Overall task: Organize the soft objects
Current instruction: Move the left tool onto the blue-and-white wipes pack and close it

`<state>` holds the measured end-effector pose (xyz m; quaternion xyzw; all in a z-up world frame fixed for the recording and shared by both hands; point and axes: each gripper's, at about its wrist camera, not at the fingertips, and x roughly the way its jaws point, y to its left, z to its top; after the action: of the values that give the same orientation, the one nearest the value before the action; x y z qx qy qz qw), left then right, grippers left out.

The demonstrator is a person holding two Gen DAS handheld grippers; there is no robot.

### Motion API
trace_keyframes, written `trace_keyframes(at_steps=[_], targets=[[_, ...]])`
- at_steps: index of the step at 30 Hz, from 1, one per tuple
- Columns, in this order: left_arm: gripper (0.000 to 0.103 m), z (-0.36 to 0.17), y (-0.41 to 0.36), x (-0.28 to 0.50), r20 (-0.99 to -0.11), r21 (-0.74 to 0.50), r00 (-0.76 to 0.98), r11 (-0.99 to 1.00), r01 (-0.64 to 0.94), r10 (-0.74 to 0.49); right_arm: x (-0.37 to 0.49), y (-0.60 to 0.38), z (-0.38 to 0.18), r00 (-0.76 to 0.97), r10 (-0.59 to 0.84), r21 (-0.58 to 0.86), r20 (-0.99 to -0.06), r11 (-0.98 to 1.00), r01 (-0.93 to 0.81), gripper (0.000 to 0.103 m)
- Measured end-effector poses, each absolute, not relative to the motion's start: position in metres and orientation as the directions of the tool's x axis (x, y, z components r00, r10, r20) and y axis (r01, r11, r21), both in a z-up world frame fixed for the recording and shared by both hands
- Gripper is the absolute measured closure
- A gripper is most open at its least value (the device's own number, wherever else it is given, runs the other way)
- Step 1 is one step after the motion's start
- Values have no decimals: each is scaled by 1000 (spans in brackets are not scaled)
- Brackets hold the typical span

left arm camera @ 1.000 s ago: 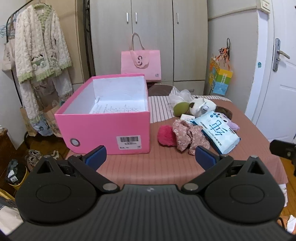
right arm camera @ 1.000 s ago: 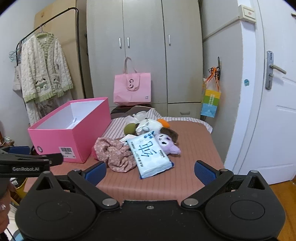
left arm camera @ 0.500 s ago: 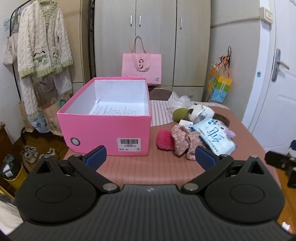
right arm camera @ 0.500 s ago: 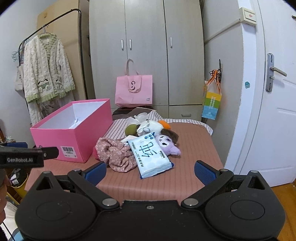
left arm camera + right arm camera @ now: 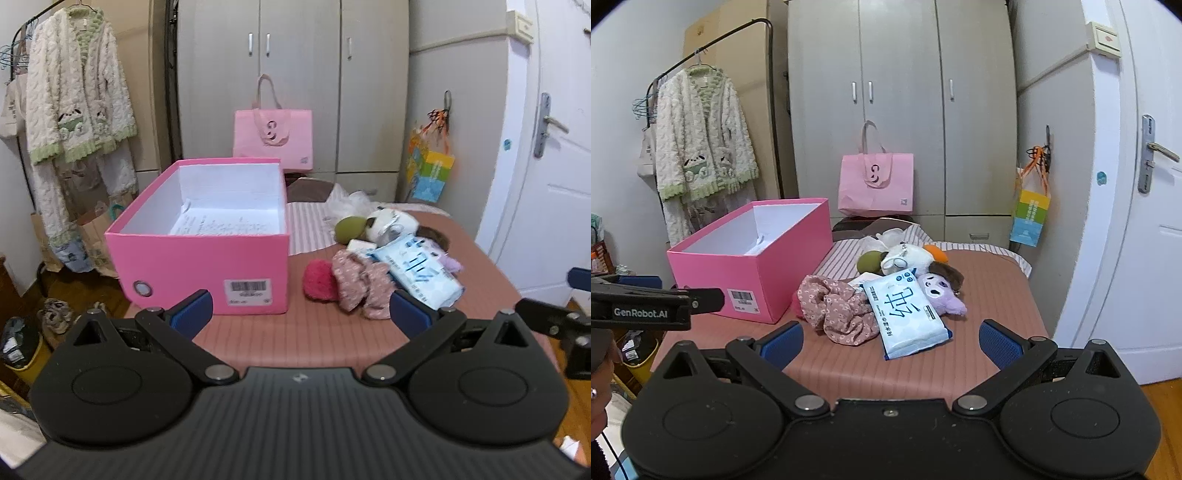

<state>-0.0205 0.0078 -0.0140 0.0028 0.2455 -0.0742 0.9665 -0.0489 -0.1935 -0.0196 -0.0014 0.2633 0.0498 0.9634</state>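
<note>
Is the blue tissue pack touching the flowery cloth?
Touching. In the right wrist view the blue tissue pack overlaps the edge of the flowery cloth, with no gap between them.

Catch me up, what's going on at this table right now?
A person holds a gripper in each hand, and both the left gripper and right gripper are open and empty, short of the pile. The pink box holds only a printed sheet. The floral cloth, wipes pack, red puff and plush toys lie heaped beside it on the table. Nothing is sorted yet.
</note>
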Motion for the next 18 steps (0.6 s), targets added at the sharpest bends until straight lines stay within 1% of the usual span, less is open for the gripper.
trace_keyframes(at_steps=[3, 10, 15, 18], targets=[[0, -11, 3, -20, -455, -39, 876, 987, 156, -157, -46, -195, -20, 868, 120, 13, -482, 992, -129, 0], [0, -8, -25, 2, -452, -39, 869, 978, 207, -202, -35, -209, -25, 907, 200, -21, -370, 974, -224, 0], [2, -15, -53, 26, -444, -33, 864, 968, 250, -238, -7, -219, -35, 882, 234, -47, -409, 960, -277, 1], [3, -21, -60, 40, -420, -96, 875, 971, 220, -239, 10, -224, -43, 861, 266, -2, -433, 955, -296, 1]])
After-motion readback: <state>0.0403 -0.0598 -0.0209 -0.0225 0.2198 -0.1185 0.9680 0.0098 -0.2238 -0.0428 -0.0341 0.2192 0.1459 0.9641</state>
